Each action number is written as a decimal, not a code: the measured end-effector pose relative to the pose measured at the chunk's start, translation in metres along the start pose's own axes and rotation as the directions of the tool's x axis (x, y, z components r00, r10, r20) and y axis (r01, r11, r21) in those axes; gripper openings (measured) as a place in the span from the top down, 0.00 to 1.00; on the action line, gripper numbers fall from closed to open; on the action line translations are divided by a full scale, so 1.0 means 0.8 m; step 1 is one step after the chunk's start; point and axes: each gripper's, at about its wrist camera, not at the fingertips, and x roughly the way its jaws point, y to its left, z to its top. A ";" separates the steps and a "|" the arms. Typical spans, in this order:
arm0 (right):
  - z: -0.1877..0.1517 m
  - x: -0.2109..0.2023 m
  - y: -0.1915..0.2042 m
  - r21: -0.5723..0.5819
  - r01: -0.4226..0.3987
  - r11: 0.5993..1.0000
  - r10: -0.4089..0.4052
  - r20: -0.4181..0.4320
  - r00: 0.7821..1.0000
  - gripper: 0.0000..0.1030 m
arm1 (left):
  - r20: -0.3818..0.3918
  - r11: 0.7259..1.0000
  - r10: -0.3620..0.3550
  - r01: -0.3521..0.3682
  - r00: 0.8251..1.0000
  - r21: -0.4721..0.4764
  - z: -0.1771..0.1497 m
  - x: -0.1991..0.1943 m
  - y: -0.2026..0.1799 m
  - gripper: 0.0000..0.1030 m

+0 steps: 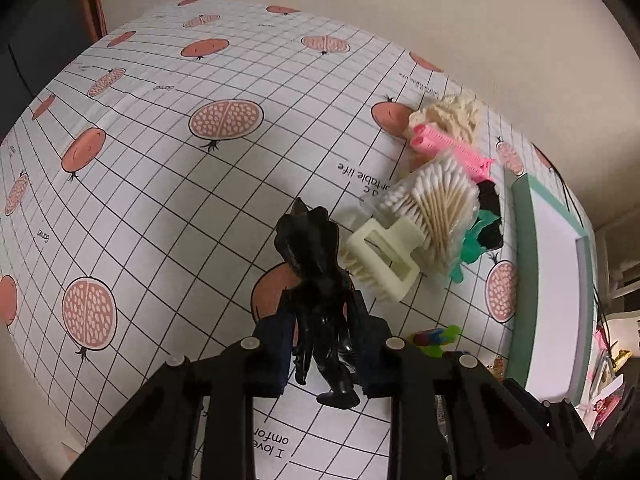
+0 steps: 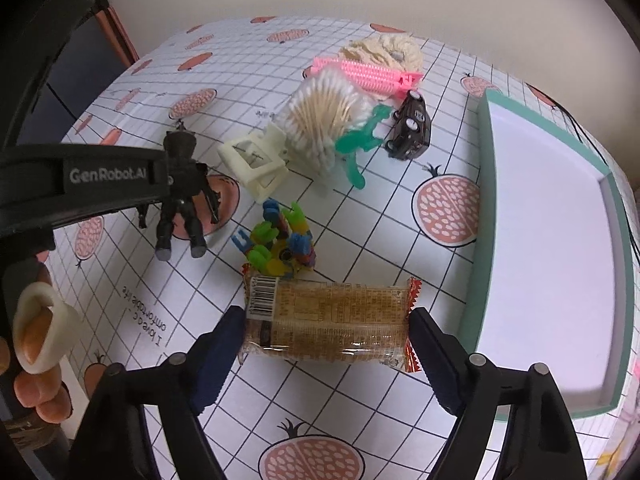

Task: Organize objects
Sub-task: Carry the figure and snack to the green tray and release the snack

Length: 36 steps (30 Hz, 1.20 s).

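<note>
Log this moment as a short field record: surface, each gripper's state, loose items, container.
surface: tablecloth with grid and pomegranate print
left gripper: shut on black figure
right gripper: open, fingers either side of snack packet, contact unclear
loose items: cotton swabs, cream hair claw, pink roller, toy car, green figure, colourful block toy
container: green-rimmed tray, nothing visible in it

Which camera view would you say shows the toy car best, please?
The right wrist view: the toy car lies unobstructed beside the green figure, wheels facing the camera. In the left wrist view only a dark sliver shows behind the cotton swabs, and cannot be made out as a car.
</note>
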 end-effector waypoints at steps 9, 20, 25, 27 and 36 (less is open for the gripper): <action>0.004 -0.035 -0.006 0.008 -0.005 1.000 0.005 0.071 0.997 0.18 | 0.062 0.999 -0.030 0.032 0.998 -0.037 -0.004 -0.028 0.003 0.74; 0.016 -0.074 -0.088 0.115 0.062 0.991 -0.081 0.169 0.982 0.18 | 0.130 0.994 -0.108 0.106 0.986 0.015 -0.001 -0.047 -0.048 0.74; 0.015 -0.082 -0.149 0.227 0.102 0.968 -0.147 0.189 0.971 0.18 | 0.156 0.984 -0.159 0.143 0.975 0.109 0.004 -0.050 -0.087 0.74; 0.015 -0.088 -0.172 0.270 0.113 0.956 -0.168 0.191 0.967 0.18 | 0.150 0.977 -0.188 0.169 0.970 0.131 0.006 -0.050 -0.104 0.74; 0.027 -0.100 -0.250 0.431 0.088 0.898 -0.202 0.226 0.953 0.18 | 0.115 0.936 -0.281 0.246 0.953 0.251 0.011 -0.036 -0.197 0.74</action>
